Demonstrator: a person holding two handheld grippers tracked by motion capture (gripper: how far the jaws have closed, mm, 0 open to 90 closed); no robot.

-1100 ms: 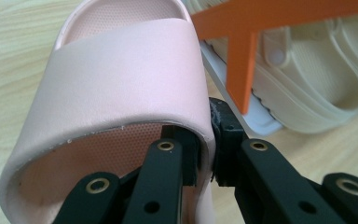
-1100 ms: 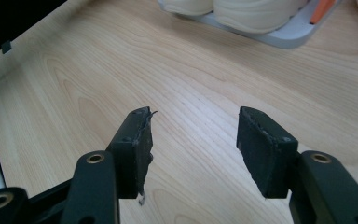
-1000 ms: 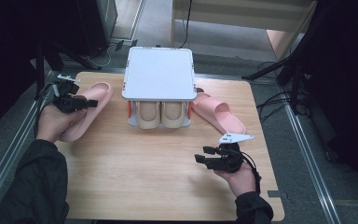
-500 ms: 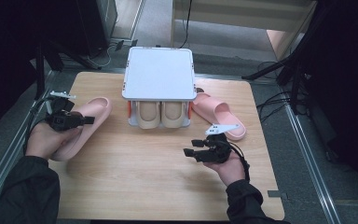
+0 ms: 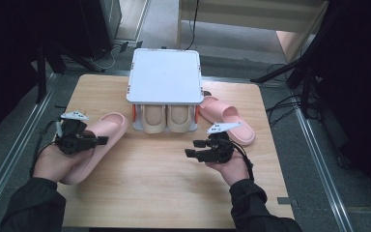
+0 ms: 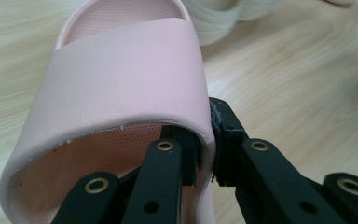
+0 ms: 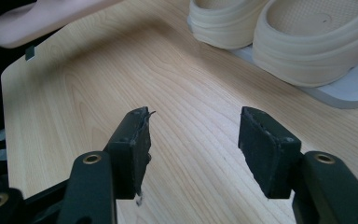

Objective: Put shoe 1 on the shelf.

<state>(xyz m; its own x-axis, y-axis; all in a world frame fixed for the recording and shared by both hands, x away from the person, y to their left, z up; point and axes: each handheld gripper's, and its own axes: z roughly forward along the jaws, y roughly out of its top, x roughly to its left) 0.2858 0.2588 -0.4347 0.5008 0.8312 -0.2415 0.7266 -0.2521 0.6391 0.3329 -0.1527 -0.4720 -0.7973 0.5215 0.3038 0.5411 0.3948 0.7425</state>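
A pink slipper (image 5: 96, 140) lies at the table's left, and my left gripper (image 5: 96, 141) is shut on the edge of its strap. In the left gripper view the two black jaws pinch the strap (image 6: 121, 79) of that pink slipper from inside and outside. A second pink slipper (image 5: 227, 117) lies at the right, beside the white rack (image 5: 164, 77). Two cream slippers (image 5: 166, 118) sit on the rack's lower shelf. My right gripper (image 5: 192, 149) hovers open over bare wood in front of the rack, with nothing between its jaws (image 7: 193, 140).
The white rack stands at the table's back middle, its flat top covering the cream slippers (image 7: 279, 32). The wooden table (image 5: 174, 193) has bare room across its front half. A floor with cables and a metal rail runs along both sides.
The left gripper has pulled the pink slipper toward the table's front and slightly right. The right gripper has moved left and a little toward the rack, still open.
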